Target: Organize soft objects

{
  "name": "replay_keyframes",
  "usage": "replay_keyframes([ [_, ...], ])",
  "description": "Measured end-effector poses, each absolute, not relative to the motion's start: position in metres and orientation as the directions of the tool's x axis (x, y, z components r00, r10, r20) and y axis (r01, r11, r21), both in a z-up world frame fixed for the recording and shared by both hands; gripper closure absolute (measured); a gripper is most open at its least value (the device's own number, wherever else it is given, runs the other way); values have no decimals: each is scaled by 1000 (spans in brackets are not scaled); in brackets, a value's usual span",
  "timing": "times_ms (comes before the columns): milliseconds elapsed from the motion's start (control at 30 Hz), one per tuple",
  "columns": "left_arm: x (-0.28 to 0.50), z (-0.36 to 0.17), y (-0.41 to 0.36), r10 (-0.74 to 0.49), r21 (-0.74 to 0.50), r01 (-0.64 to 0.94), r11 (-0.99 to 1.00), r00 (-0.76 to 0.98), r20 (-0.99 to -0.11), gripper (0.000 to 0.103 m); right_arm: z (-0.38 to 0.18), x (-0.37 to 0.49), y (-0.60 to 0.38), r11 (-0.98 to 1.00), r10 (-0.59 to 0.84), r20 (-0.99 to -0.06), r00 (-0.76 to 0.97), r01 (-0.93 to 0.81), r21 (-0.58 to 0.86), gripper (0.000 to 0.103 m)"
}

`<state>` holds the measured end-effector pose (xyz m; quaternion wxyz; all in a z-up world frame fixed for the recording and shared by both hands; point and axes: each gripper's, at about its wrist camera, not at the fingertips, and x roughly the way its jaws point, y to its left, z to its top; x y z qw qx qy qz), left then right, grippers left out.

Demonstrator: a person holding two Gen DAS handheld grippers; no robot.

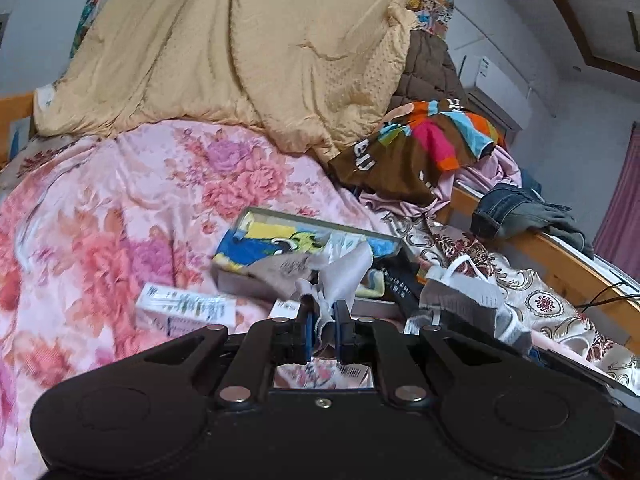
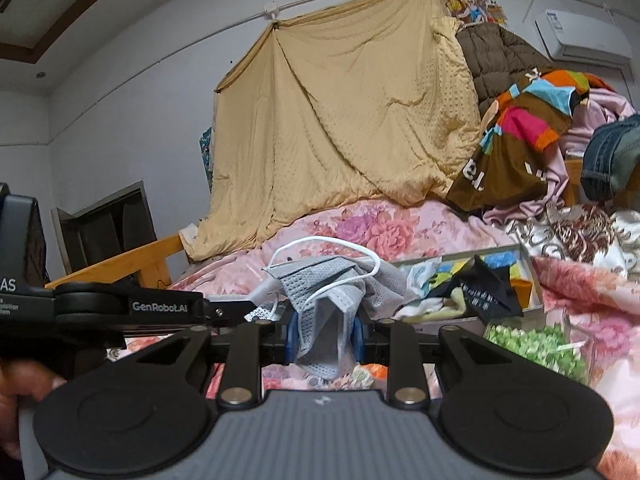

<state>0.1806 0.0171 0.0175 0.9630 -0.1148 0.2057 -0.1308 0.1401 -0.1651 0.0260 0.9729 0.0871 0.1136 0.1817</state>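
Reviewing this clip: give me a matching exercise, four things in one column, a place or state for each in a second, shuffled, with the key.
Things:
1. grey face mask
2. white cloth
3. tan quilt
4. jeans

Places or states:
A. draped over the wooden bed rail
B. hung up against the wall
C. pinched in the left gripper
D. clamped in the right gripper

Pairs: 1-D, 2-C, 3-B, 4-A

Air conditioner on wall; wooden bedrail.
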Motion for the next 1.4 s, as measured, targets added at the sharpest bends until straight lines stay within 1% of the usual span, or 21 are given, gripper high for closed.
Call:
replay_keyframes([
  [233, 220, 22, 11, -299, -244, 217, 945, 877, -376, 92, 38, 196, -169, 929, 358, -180, 916, -330, 170, 74],
  [533, 296, 25, 7, -275, -215, 205, 955, 886, -374, 92, 32, 285, -189, 943, 307, -173, 936, -275, 188, 74],
  [800, 371, 15, -3, -268, -236, 188, 953, 885, -381, 92, 26, 350, -211, 965, 222, -182, 958, -190, 179, 74],
  [933, 407, 5, -14, -253, -231, 172, 958, 884, -393, 92, 13, 373, -226, 959, 213, -223, 951, -160, 234, 74],
  [1100, 442, -7, -23, -235, -258, 132, 957, 875, -423, 92, -5, 391, -237, 950, 214, -278, 937, -132, 284, 74],
  [1400, 460, -26, -28, -189, -260, 70, 963, 862, -471, 92, -14, 407, -238, 941, 235, -343, 909, -125, 314, 71],
])
